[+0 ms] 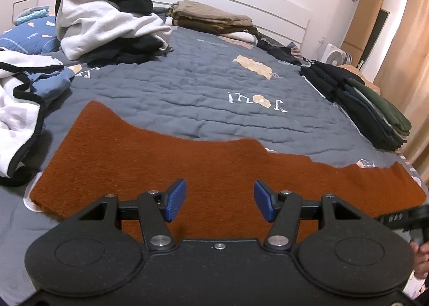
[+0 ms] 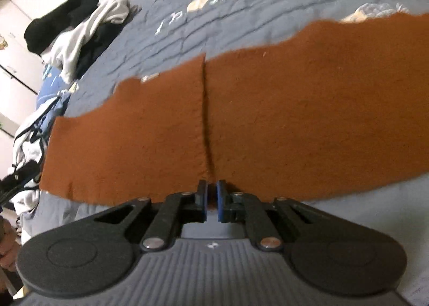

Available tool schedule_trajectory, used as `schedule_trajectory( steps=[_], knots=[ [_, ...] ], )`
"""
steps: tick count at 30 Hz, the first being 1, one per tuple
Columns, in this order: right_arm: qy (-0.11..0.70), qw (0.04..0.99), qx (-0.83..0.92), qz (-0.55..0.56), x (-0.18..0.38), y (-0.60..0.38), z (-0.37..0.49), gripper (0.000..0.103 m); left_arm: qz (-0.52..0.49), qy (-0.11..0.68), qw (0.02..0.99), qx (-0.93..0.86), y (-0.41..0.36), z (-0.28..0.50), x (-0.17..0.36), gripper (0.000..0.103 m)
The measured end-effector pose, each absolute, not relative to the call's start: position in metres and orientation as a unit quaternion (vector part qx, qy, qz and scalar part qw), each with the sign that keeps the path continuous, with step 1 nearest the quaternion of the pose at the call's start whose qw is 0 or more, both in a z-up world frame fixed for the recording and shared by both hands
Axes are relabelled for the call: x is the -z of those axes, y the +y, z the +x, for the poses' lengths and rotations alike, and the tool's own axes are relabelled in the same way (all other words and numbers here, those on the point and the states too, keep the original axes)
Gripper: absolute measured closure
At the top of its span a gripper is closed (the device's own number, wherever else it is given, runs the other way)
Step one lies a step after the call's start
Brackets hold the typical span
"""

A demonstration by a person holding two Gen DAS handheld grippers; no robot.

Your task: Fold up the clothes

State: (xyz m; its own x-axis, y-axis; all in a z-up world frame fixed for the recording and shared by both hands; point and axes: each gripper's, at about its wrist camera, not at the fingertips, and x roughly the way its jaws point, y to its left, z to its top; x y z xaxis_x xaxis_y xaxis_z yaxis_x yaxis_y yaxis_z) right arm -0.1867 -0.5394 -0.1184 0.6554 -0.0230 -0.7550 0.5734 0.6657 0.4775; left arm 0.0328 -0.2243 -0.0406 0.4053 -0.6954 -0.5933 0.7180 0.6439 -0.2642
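One rust-brown fleece garment [image 1: 187,172] lies flat across the near edge of a bed covered by a grey quilt [image 1: 203,86]. From left: a white blanket with black trim [image 1: 16,118], one loose heap of black and white clothes [image 1: 107,19], one folded tan stack [image 1: 211,17], one folded dark stack [image 1: 370,107]. The left tool [image 1: 219,200] hovers over the fleece, fingers apart; the right tool [image 2: 211,200] is clamped on the fleece's near hem.

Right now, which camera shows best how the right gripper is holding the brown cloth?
The right wrist view: the right gripper is shut on the brown cloth, pinching its near edge at a fold. The left wrist view shows the cloth lying flat, not that pinch.
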Motion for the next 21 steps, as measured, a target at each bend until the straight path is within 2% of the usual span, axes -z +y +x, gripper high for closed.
schedule_trajectory(
  steps=[3, 7, 8, 14, 21],
  knots=[
    [0.314, 0.858, 0.182, 0.364, 0.097, -0.549, -0.193, 0.091, 0.021, 0.347, 0.833, 0.43, -0.229, 0.031, 0.042, 0.047],
    [0.287, 0.878, 0.161, 0.349, 0.091, -0.557, -0.173, 0.065, 0.034, 0.347, 0.823, 0.448, -0.239, 0.021, 0.046, 0.047],
    [0.287, 0.881, 0.156, 0.342, 0.092, -0.558, -0.166, 0.062, 0.037, 0.346, 0.821, 0.452, -0.242, 0.018, 0.047, 0.046],
    [0.317, 0.885, 0.144, 0.309, 0.11, -0.563, -0.136, 0.06, 0.033, 0.352, 0.793, 0.497, -0.254, 0.0, 0.051, 0.044],
    [0.33, 0.875, 0.14, 0.326, 0.127, -0.564, -0.127, 0.06, 0.048, 0.349, 0.778, 0.52, -0.268, -0.019, 0.055, 0.043]
  ],
)
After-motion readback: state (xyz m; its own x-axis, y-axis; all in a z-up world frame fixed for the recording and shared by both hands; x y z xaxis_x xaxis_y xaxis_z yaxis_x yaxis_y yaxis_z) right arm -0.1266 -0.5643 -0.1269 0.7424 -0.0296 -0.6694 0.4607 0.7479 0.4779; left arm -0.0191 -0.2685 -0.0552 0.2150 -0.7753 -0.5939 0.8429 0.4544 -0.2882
